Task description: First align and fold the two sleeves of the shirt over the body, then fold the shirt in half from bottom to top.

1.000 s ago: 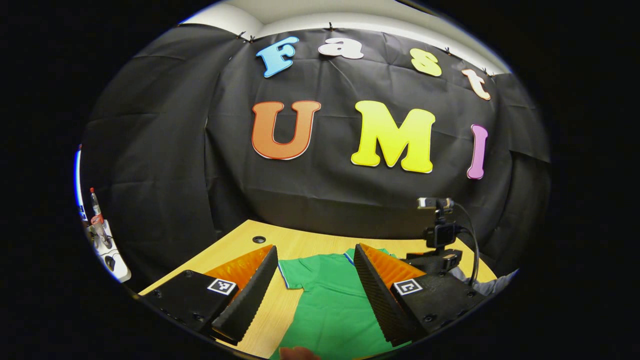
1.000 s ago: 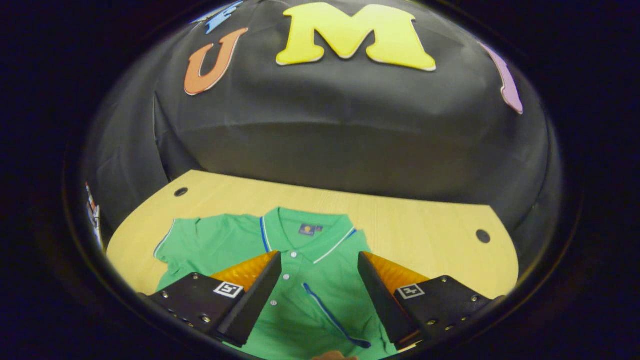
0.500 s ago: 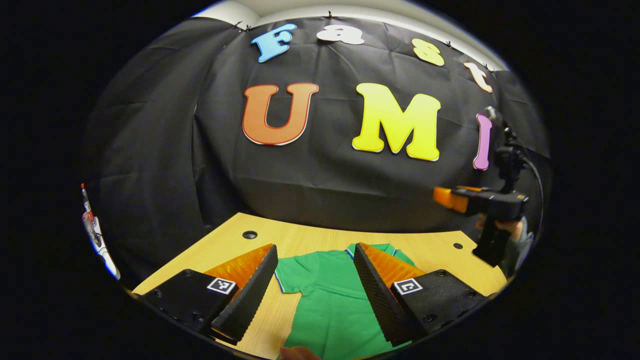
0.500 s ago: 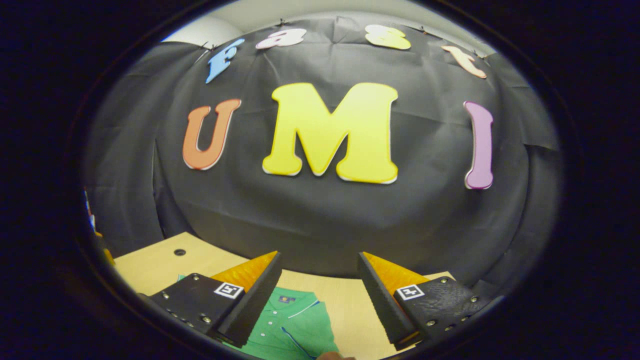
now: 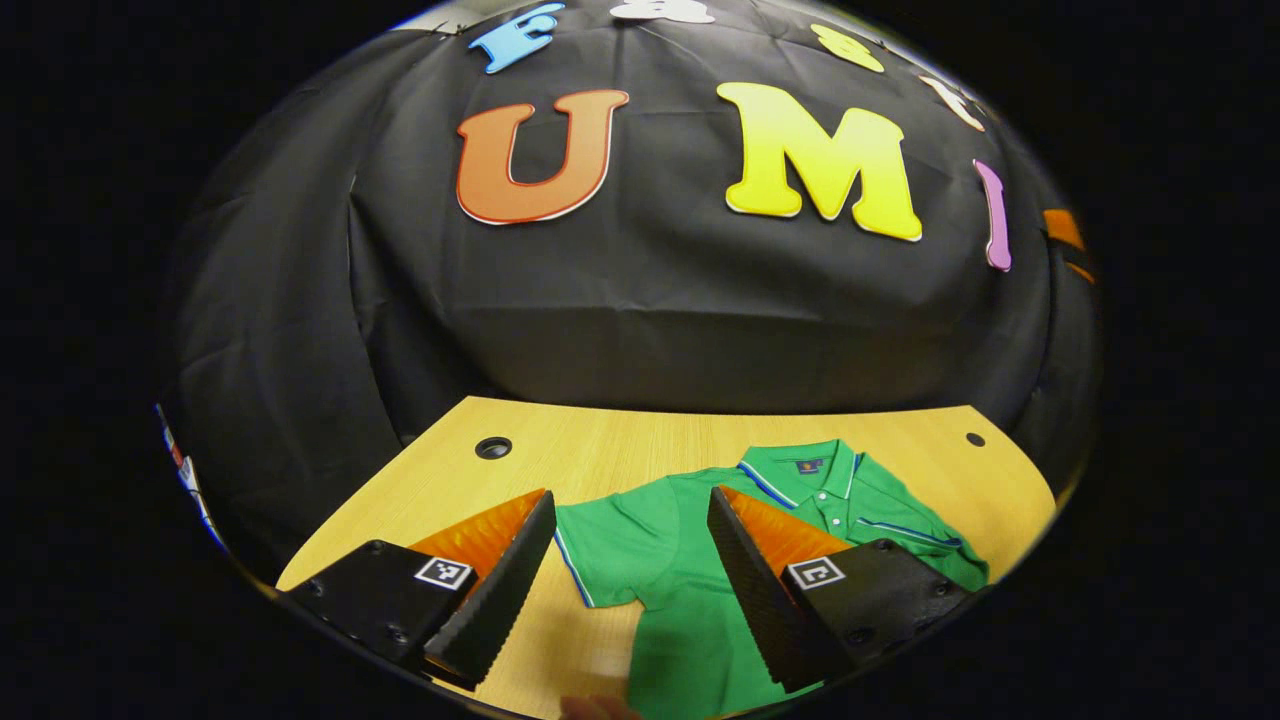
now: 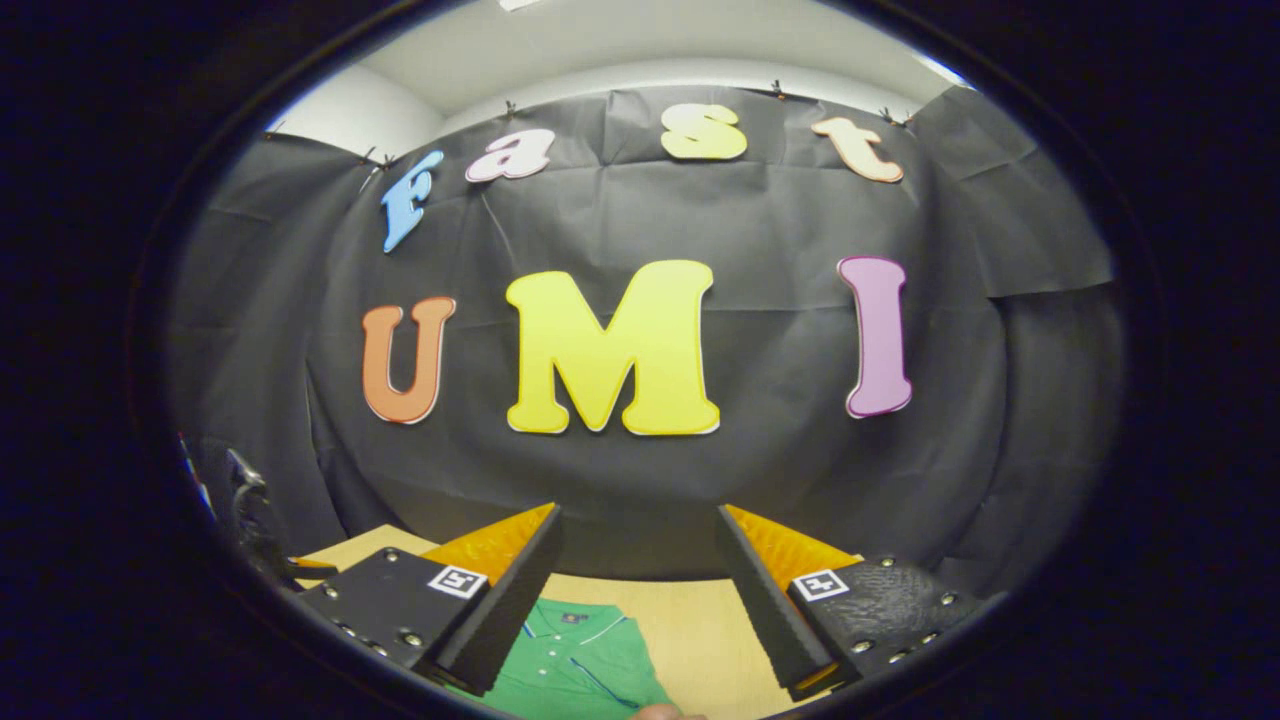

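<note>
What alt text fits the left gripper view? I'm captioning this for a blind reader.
A green polo shirt lies flat on a light wooden table, its near sleeve spread out and its far sleeve folded over the body. The left gripper hangs above it, jaws open and holding nothing. A black cloth wall rises behind.

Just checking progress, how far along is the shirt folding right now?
Done: one sleeve looks folded across the green shirt. In hand: nothing; the left gripper and the right gripper hang open above the table. Left: the spread sleeve, then the bottom-to-top fold.
</note>
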The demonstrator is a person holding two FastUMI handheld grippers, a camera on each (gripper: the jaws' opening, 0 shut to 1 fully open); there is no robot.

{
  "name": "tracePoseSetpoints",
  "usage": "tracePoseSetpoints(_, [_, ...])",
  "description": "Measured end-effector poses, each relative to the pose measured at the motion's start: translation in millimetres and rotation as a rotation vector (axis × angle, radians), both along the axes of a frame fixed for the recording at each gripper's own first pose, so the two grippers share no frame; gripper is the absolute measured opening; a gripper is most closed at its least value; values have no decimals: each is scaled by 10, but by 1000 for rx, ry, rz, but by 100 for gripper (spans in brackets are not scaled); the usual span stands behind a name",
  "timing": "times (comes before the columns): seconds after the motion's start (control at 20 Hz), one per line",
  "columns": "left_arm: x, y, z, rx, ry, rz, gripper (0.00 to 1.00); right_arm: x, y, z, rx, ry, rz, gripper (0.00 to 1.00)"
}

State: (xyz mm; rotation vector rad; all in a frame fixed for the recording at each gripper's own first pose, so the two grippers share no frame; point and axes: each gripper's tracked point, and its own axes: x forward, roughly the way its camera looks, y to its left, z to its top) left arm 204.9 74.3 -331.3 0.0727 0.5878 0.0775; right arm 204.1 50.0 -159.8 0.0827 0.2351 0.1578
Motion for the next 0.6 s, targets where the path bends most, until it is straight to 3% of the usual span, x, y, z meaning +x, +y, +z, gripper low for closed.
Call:
tracePoseSetpoints(0.2, [220, 227, -341, -6, 66, 59, 98, -274, -169, 166, -37, -25, 12, 95])
tracePoseSetpoints(0.6, [523, 725, -1062, -6, 233, 208, 98, -294, -540, 354, -81, -45, -22, 96])
